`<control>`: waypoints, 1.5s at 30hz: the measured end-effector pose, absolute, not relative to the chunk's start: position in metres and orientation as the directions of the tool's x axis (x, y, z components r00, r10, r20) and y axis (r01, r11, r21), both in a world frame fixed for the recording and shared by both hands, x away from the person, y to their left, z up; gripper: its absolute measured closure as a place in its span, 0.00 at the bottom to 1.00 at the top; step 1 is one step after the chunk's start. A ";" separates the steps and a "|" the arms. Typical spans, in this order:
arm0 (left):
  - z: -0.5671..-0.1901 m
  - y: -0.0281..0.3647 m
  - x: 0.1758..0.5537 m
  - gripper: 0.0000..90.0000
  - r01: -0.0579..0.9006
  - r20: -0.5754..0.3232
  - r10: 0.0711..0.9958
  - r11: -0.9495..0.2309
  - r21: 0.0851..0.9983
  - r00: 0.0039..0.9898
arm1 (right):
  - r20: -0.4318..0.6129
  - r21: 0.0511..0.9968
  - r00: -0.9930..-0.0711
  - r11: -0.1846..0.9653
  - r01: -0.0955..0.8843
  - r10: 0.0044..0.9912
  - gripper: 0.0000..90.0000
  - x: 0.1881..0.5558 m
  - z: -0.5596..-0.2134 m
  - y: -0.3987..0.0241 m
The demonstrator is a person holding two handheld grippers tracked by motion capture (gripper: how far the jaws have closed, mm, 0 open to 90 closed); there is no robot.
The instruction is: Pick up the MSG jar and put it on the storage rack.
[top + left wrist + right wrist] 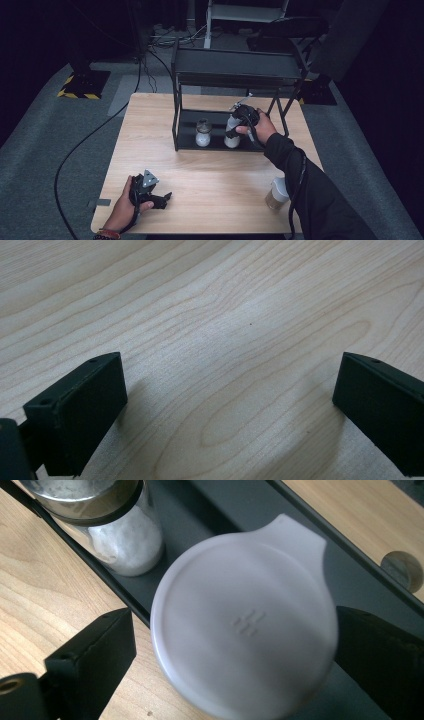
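A jar with a flat white tabbed lid (245, 625) stands on the lower shelf of a black wire rack (235, 67), with a metal-capped glass shaker of white powder (125, 540) beside it. In the high view the white-lidded jar (231, 140) is to the right of the shaker (203, 134). My right gripper (234, 131) hangs over that jar. In the right gripper view its jaws straddle the lid, a gap shows at the left one, and the right gripper (235, 630) is open. My left gripper (166, 197) rests on the table at the front left; the left gripper (230, 395) is open over bare wood.
The rack's top shelf overhangs the jars, and its black shelf floor (210, 510) has a raised front rail. Another white-lidded jar (276, 194) stands near the wooden table's (210, 170) front right edge, by my right sleeve. Cables run over the floor behind.
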State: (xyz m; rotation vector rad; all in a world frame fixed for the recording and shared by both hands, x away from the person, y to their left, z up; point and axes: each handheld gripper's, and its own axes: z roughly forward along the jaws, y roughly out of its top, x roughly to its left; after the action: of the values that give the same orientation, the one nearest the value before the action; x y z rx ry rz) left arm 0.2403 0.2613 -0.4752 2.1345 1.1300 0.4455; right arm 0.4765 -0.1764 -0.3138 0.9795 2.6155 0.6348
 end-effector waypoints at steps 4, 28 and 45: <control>-0.475 0.261 0.240 0.01 0.594 -0.012 0.824 -0.398 0.698 0.566 | -0.116 0.497 -0.745 0.687 0.530 0.658 0.05 0.472 -0.311 -0.181; -0.475 0.261 0.240 0.01 0.594 -0.011 0.824 -0.399 0.698 0.566 | -0.271 0.539 -0.776 0.758 0.367 0.569 0.05 0.406 -0.302 -0.200; -0.475 0.261 0.240 0.01 0.594 -0.011 0.824 -0.399 0.699 0.566 | -0.336 0.561 -0.766 0.770 0.304 0.548 0.05 0.362 -0.309 -0.236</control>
State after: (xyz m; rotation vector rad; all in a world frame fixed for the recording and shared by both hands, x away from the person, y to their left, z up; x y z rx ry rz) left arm 0.2402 0.2613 -0.4752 2.1345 1.1298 0.4460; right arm 0.3621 -0.2356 -0.3094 0.6397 2.4715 0.6677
